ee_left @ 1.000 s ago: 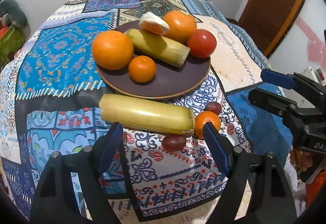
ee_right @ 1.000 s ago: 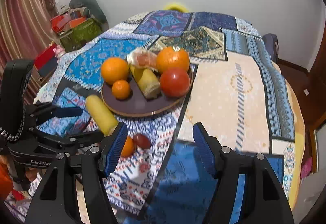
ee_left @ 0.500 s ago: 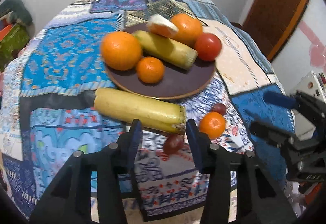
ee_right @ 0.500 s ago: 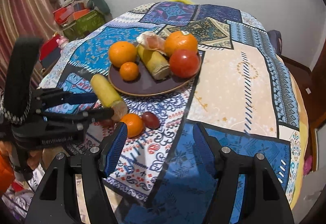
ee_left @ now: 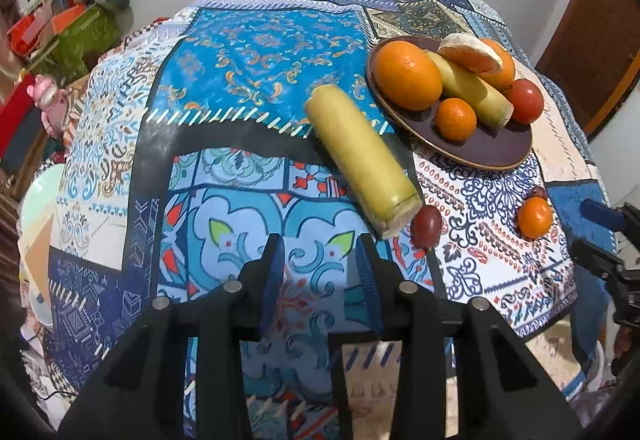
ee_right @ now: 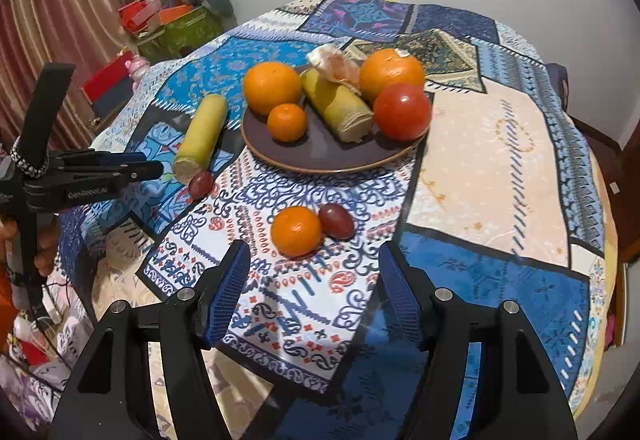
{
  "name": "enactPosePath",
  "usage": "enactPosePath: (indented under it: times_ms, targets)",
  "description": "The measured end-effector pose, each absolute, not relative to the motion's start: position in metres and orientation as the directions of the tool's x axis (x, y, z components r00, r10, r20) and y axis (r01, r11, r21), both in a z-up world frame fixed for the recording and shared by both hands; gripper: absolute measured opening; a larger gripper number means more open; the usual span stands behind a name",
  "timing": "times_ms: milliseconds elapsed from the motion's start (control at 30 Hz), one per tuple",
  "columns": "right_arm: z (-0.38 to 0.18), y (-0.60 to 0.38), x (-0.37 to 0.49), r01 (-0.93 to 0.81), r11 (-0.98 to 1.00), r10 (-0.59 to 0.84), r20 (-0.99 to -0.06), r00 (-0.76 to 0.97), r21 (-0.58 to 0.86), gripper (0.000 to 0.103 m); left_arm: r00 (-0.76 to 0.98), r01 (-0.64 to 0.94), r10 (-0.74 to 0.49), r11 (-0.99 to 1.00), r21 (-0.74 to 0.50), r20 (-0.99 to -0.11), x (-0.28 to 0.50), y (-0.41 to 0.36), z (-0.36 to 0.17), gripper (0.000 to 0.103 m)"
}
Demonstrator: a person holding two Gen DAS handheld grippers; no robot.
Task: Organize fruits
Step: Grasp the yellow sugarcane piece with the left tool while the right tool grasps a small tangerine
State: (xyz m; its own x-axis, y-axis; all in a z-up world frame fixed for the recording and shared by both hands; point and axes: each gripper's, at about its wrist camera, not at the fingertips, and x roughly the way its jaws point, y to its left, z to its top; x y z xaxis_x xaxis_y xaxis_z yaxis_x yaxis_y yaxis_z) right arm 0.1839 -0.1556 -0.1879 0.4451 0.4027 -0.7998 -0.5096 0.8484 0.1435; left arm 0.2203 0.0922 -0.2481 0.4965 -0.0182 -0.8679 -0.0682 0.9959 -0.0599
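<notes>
Left gripper [ee_left: 320, 260] hangs over the near edge of the patterned tablecloth [ee_left: 248, 52], jaws just been closing, now narrow w/ nothing between them, only cloth showing in the gap. The loose yellow banana piece [ee_left: 360, 156] lies ahead and a bit right of its fingertips, not touching, cut end pointing back at them; a dark grape [ee_left: 427, 225] sits just beside that end. Right gripper [ee_right: 314, 272] is about half open, empty. The small orange [ee_right: 296, 230] and a second grape [ee_right: 337, 226], touching each other, lie just beyond its tips, between the fingers' lines. The plate [ee_right: 320, 156] w/ oranges, a tomato and another banana piece is farther back.
</notes>
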Motion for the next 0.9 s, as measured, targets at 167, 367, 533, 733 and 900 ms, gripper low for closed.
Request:
enactPosePath:
  times_ms: [167, 367, 533, 733, 900]
  targets:
    - [-0.193, -0.149, 0.184, -0.519, 0.839, 0.418, -0.803, 0.424, 0.163, 0.063, 0.522, -0.038, -0.064, 0.994, -0.098, -0.851, 0.222, 0.085, -0.234, 0.046]
    - [-0.201, -0.144, 0.189, -0.515, 0.837, 0.428, -0.810, 0.402, 0.186, 0.063, 0.529, -0.049, -0.074, 0.992, -0.118, -0.845, 0.249, 0.069, -0.235, 0.064]
    - [-0.209, -0.140, 0.192, -0.509, 0.833, 0.442, -0.816, 0.373, 0.218, 0.054, 0.484, -0.069, -0.100, 0.986, -0.151, -0.870, 0.273, 0.064, -0.253, 0.064]
    - [-0.214, -0.135, 0.199, -0.505, 0.831, 0.449, -0.816, 0.364, 0.232, 0.048, 0.487, -0.127, -0.053, 0.983, -0.131, -0.872, 0.287, 0.069, -0.267, 0.052]
    - [-0.215, -0.133, 0.202, -0.509, 0.831, 0.447, -0.815, 0.368, 0.225, 0.039, 0.494, -0.124, -0.066, 0.982, -0.145, -0.867, 0.293, 0.071, -0.271, 0.047]
